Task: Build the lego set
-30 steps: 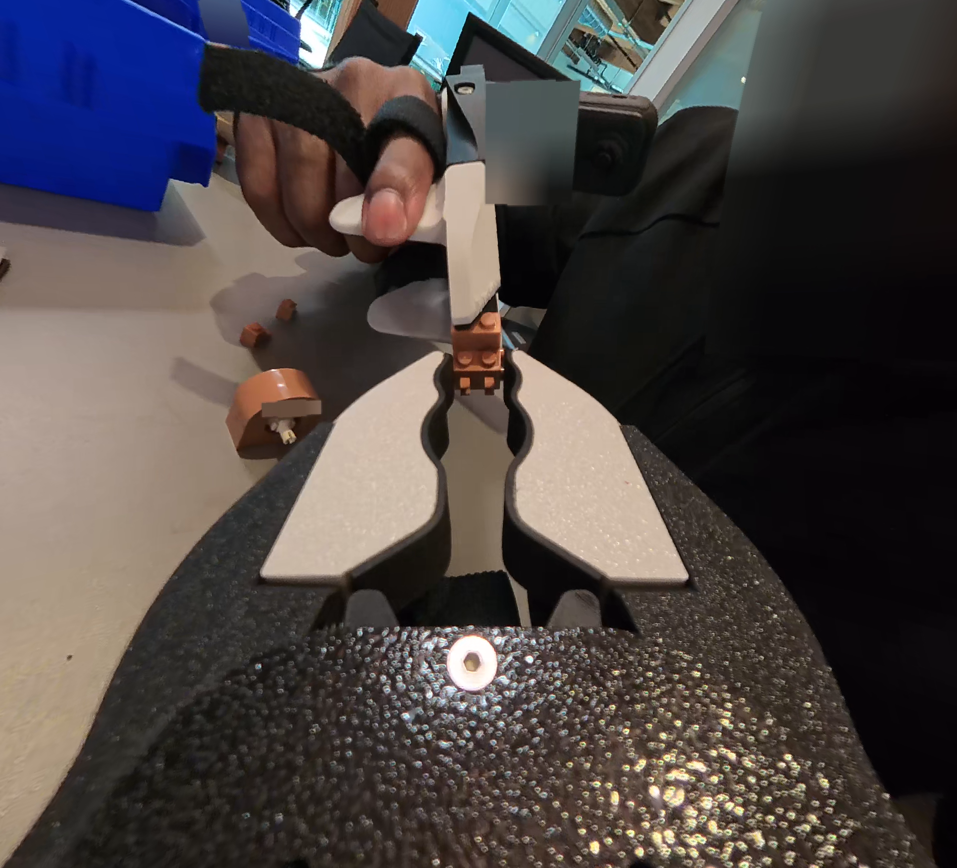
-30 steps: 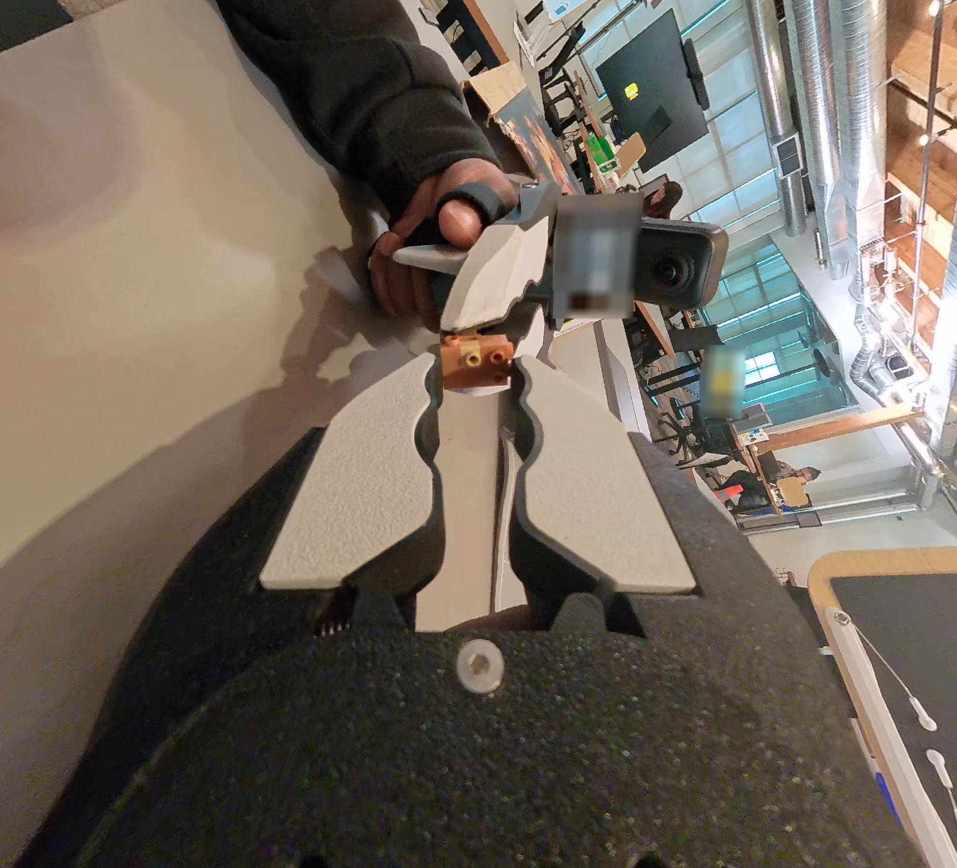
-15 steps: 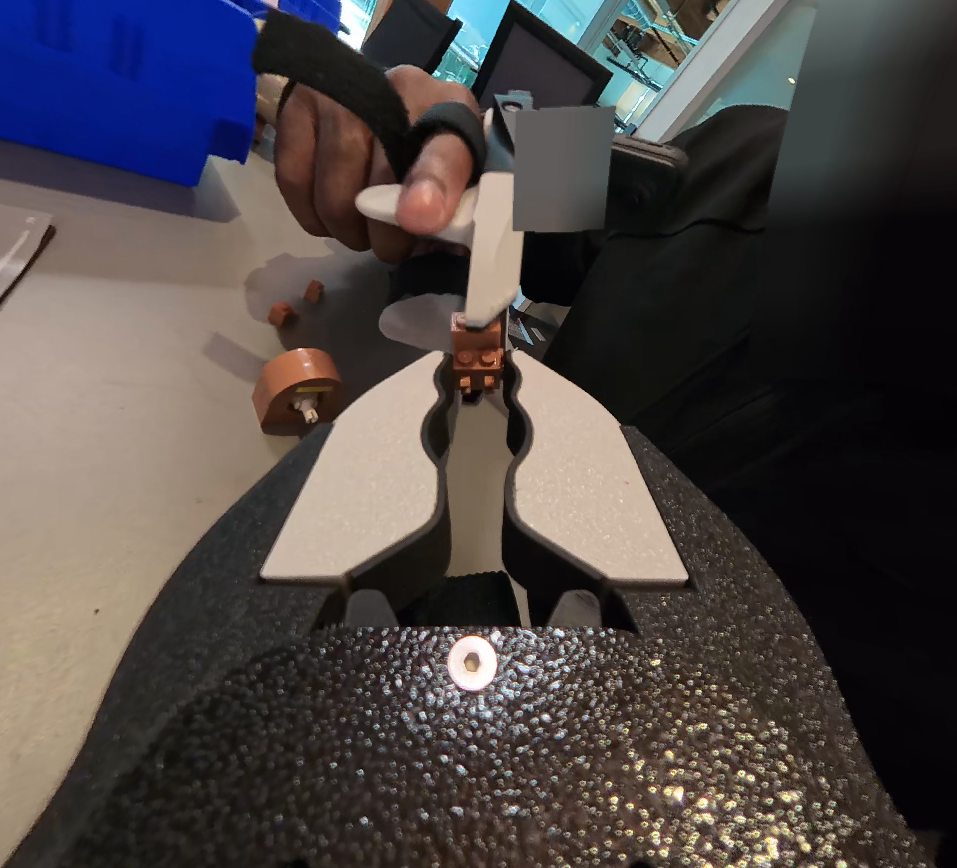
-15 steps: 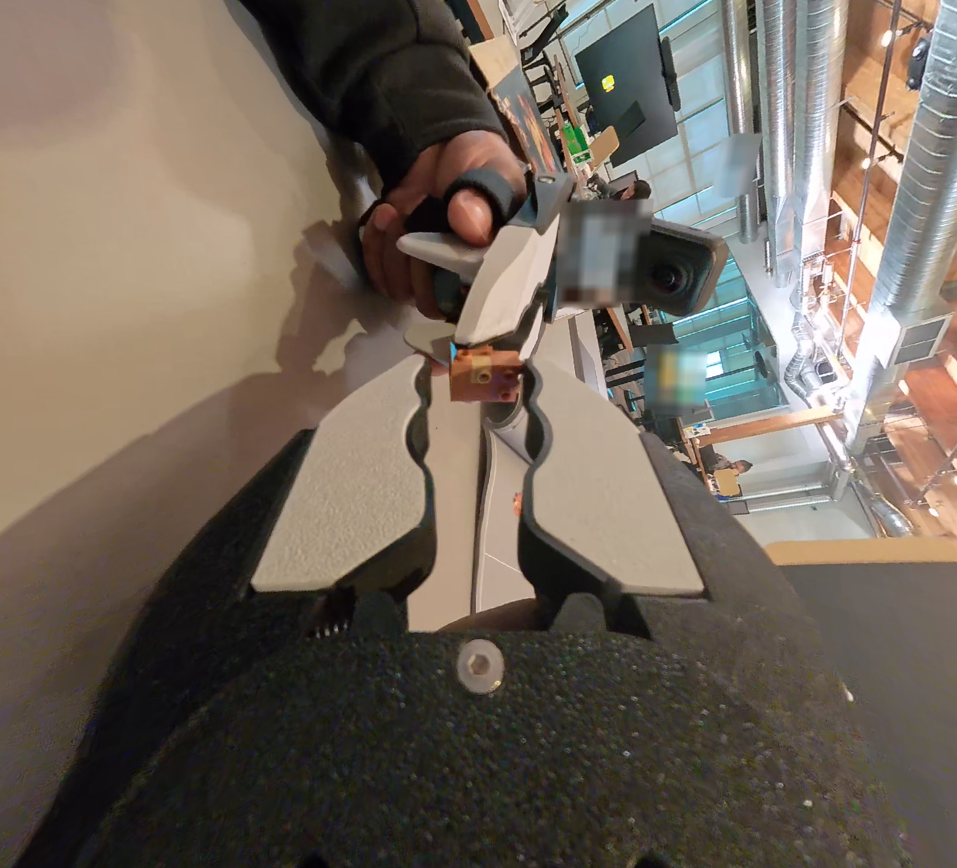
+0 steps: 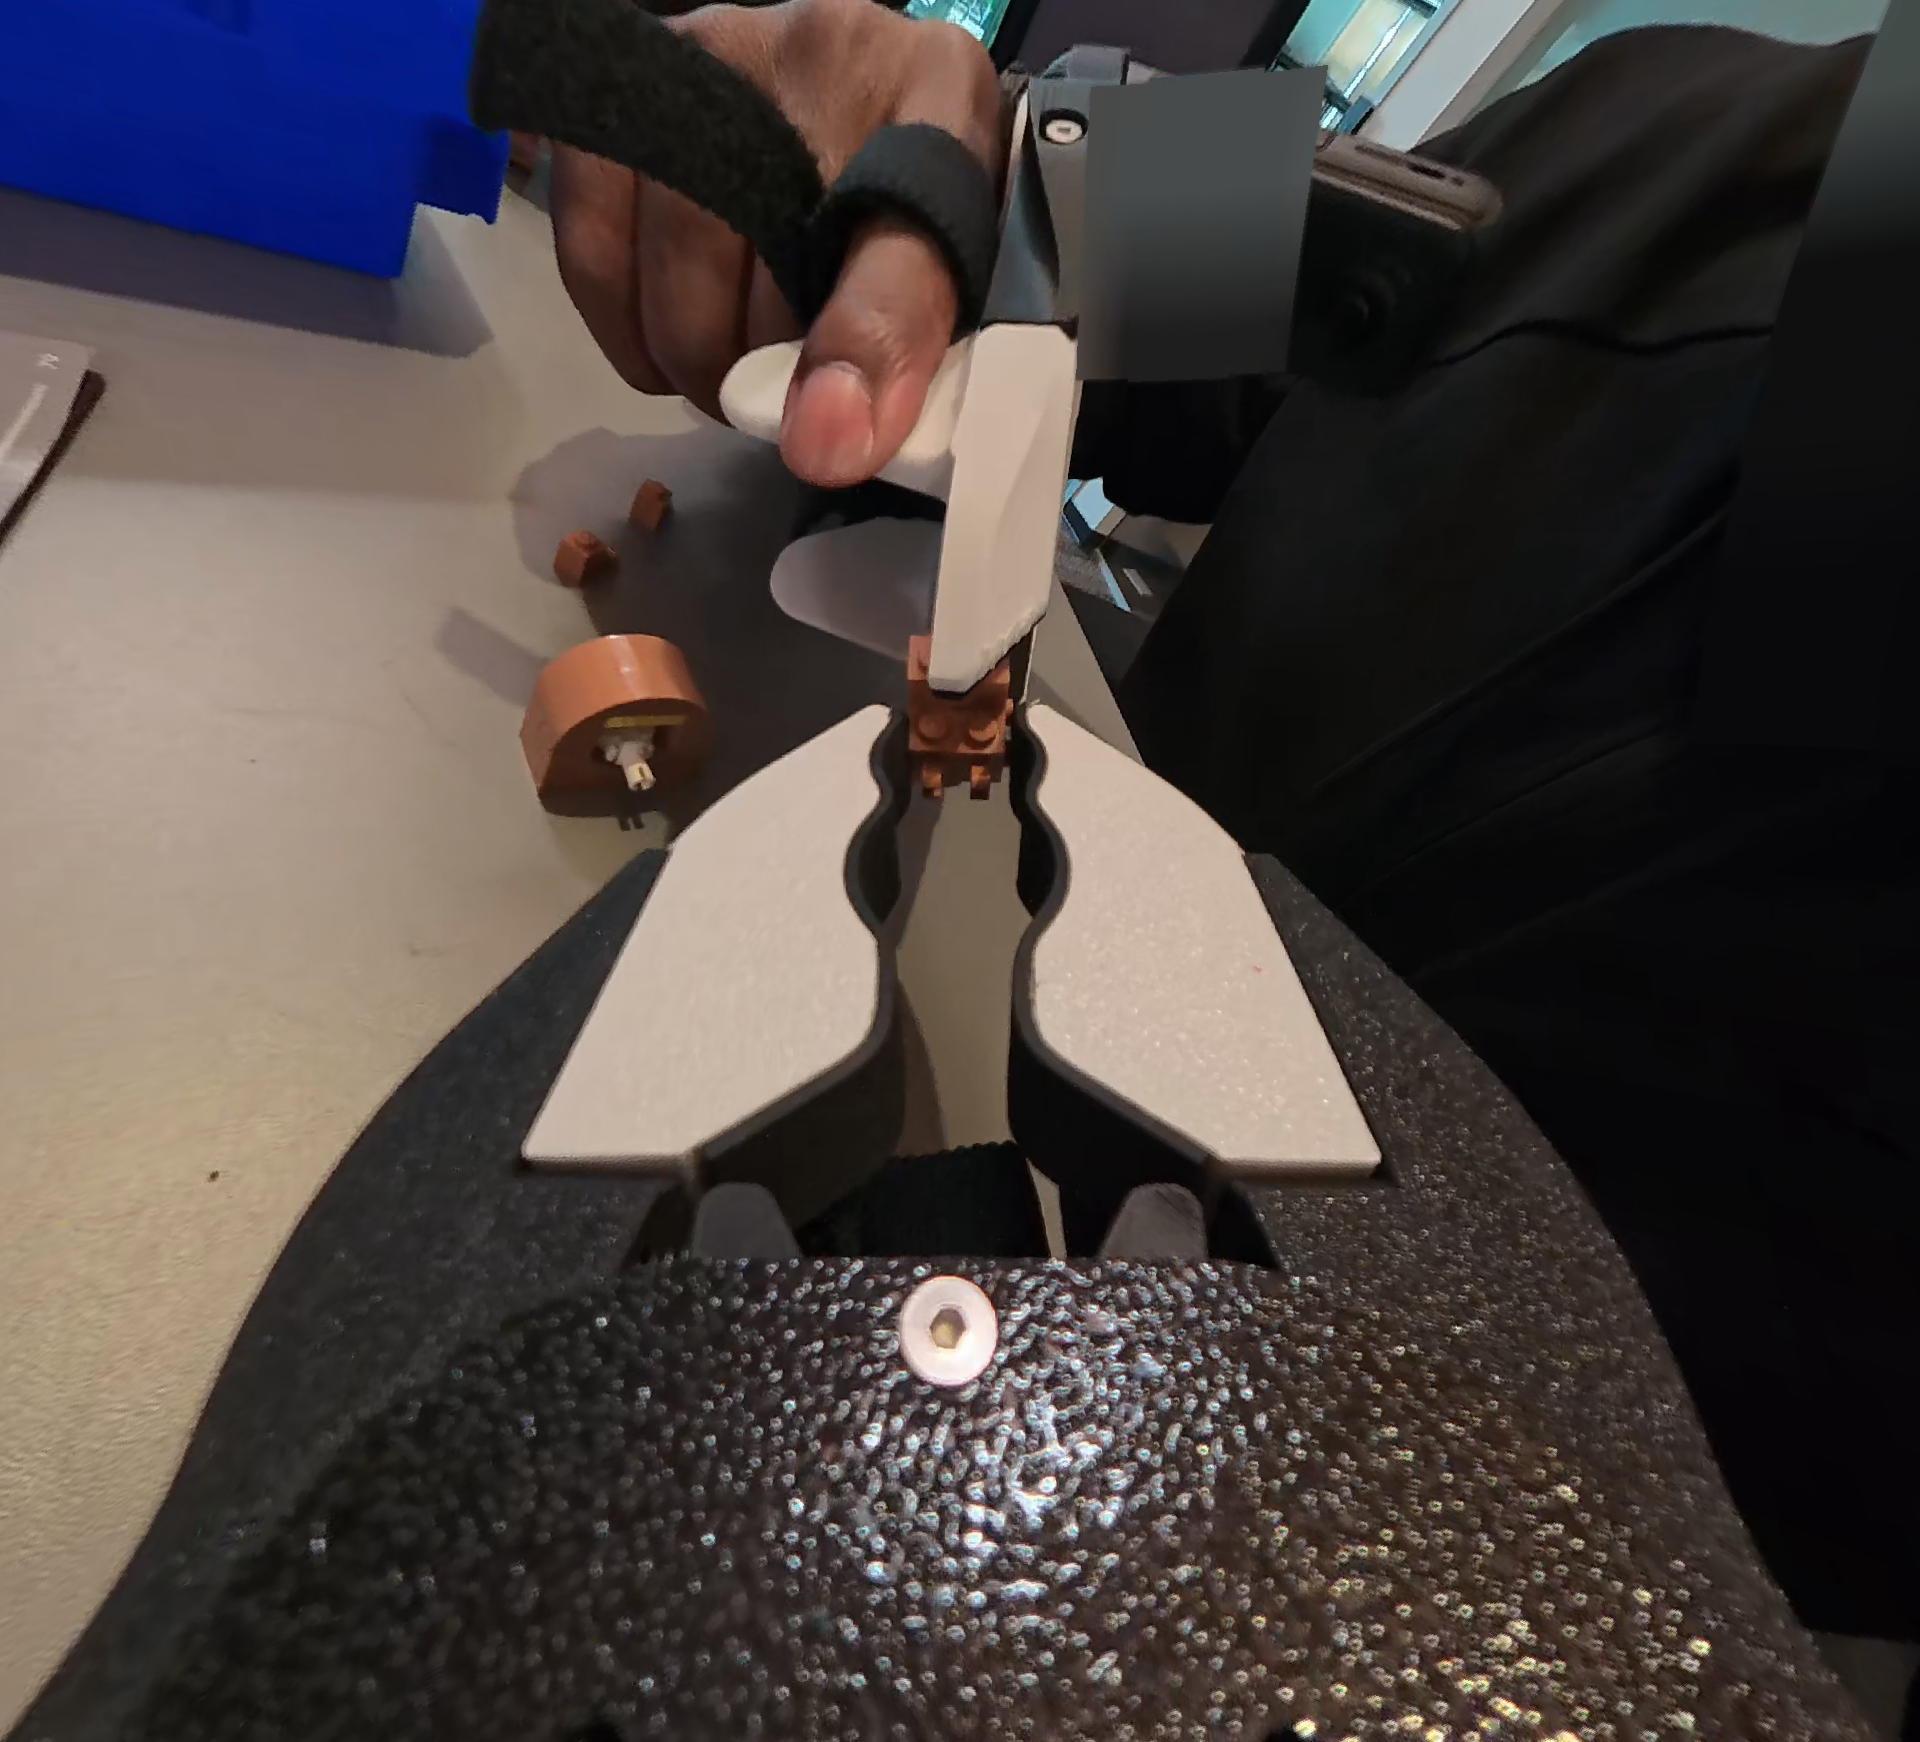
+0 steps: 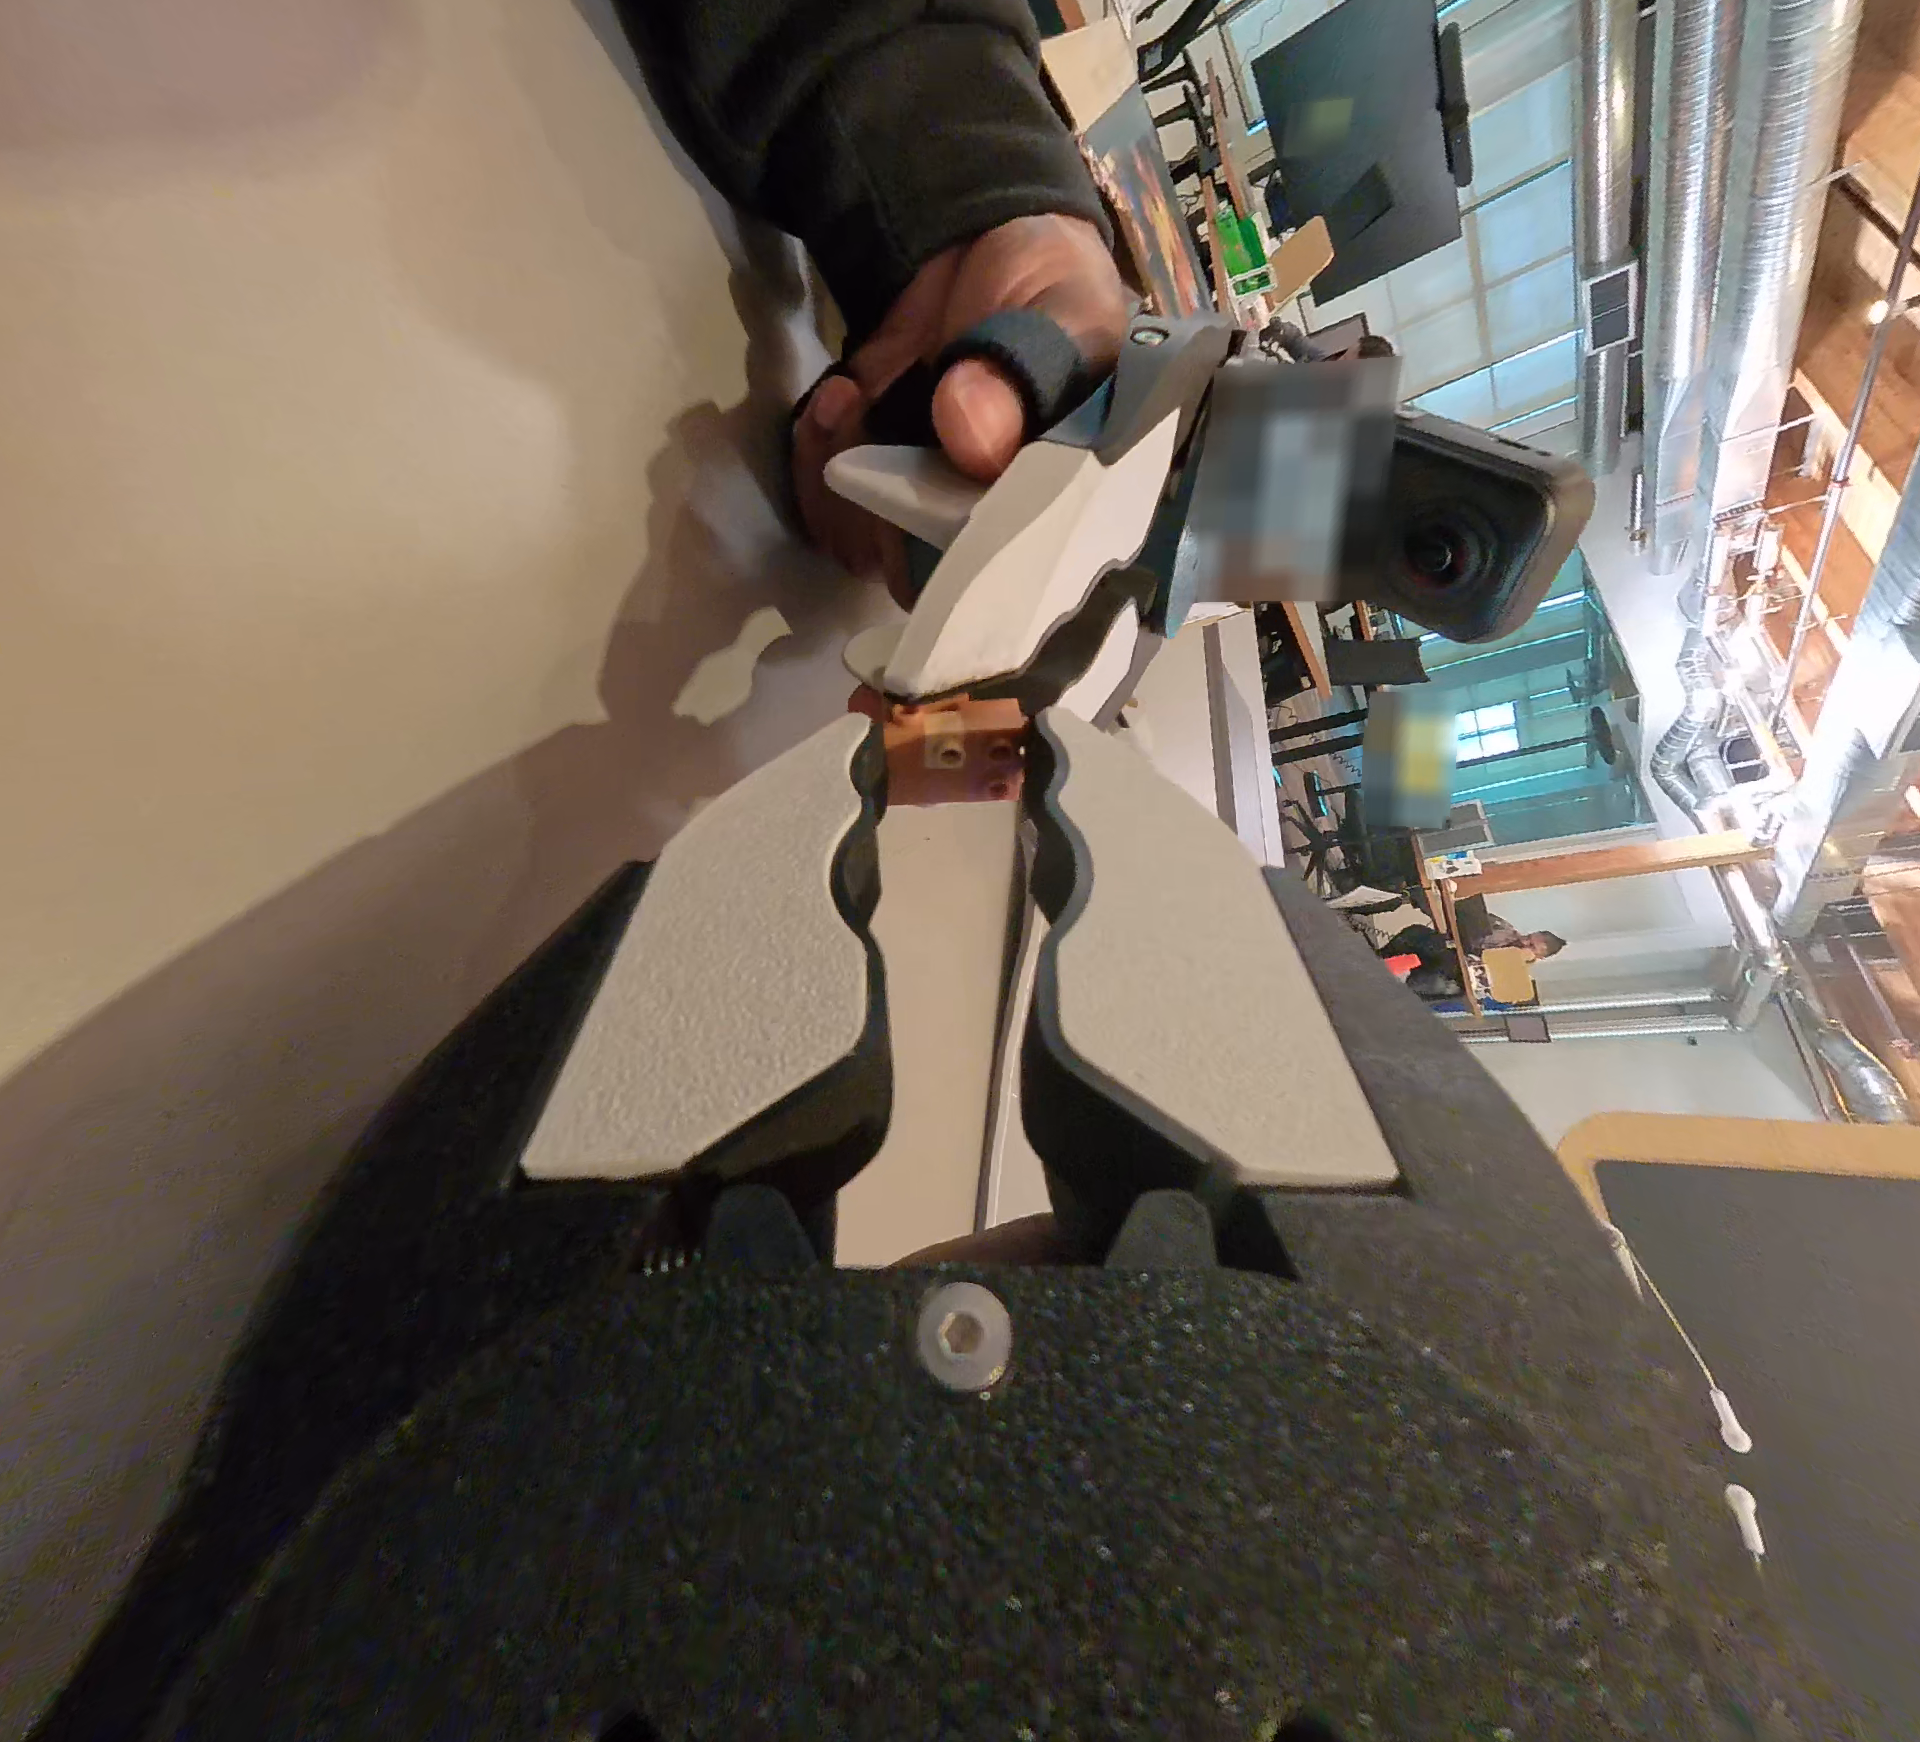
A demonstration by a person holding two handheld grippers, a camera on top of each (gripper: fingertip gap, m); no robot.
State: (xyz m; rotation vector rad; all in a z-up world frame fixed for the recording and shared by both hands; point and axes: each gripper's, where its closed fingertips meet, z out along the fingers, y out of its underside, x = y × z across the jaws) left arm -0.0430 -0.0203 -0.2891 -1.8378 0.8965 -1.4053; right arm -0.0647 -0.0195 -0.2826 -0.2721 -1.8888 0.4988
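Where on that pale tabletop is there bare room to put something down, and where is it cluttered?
The table lies bare left of the round brown piece, out toward the grey card at the left edge. It is crowded between that piece, two small brown bricks, and the right hand. Blue bins close off the back.

brick assembly (image 5: 958, 731): reddish brown, with one cream bit showing from the other side (image 6: 943, 750)
left tool (image 5: 958, 736): pale grey fingers, black pads, speckly black body
right tool (image 6: 951, 762): same deal, grey fingers on grainy black
round piece (image 5: 613, 721): brown, with a yellow strip and a white peg
loose bricks (image 5: 585, 557): brown too
table (image 5: 208, 757): plain beige
bins (image 5: 208, 30): bright blue
strap (image 5: 644, 103): black
sleeve (image 6: 831, 30): dark charcoal
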